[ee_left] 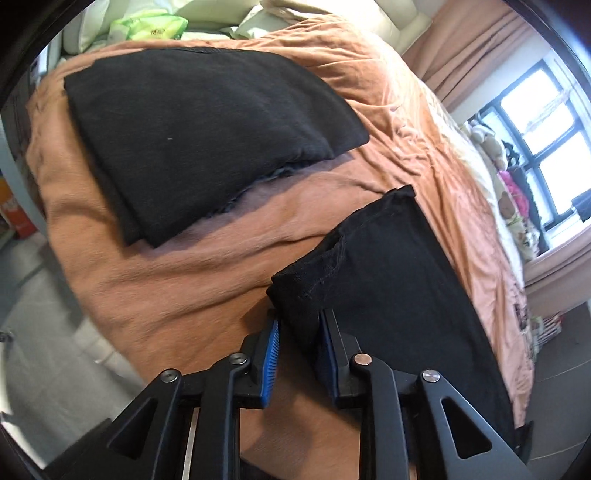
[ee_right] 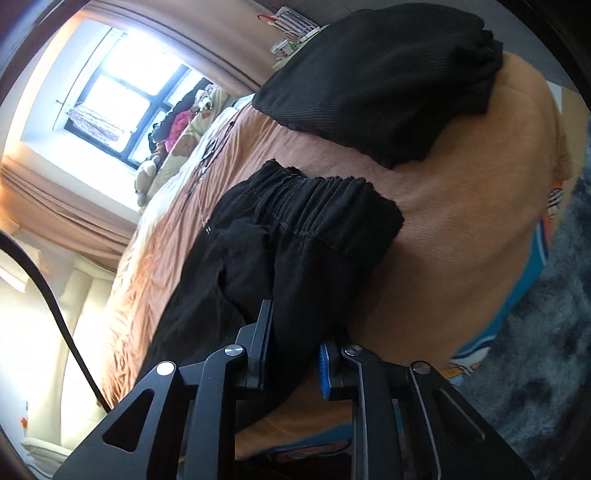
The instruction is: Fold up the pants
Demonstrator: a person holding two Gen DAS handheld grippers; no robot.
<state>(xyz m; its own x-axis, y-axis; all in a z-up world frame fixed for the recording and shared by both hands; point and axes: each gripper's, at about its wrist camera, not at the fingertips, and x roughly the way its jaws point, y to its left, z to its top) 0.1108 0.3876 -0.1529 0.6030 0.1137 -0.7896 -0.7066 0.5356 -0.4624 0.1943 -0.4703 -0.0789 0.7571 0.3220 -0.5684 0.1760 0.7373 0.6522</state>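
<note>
Black metal linkages fill the bottom of both views, each pair ending in ribbed blue pads. At the lower centre of the left wrist view, the left gripper (ee_left: pixel 300 334) has its jaws narrowly apart with a thick fold of the black pants (ee_left: pixel 391 280) standing between them; whether the pads press the cloth or only flank it I cannot tell. At the lower centre of the right wrist view, the right gripper (ee_right: pixel 295 332) is likewise set narrowly around a bunched roll of the same pants (ee_right: pixel 295 251), and again I cannot tell whether it grips. The pants are a finely ribbed, matte fabric with a gathered elastic waistband, lying as a long dark strip on the rumpled orange bedspread (ee_left: pixel 166 280), running from the lower centre toward the right of the left wrist view. Further up, a folded black garment (ee_left: pixel 192 129) lies flat, a soft-cornered rectangle apart from the pants. Beyond it, pale pillows (ee_left: pixel 258 22), pleated tan curtains (ee_left: pixel 476 40) and a dark-framed window (ee_left: pixel 535 122) sit at the top and right edges.
</note>
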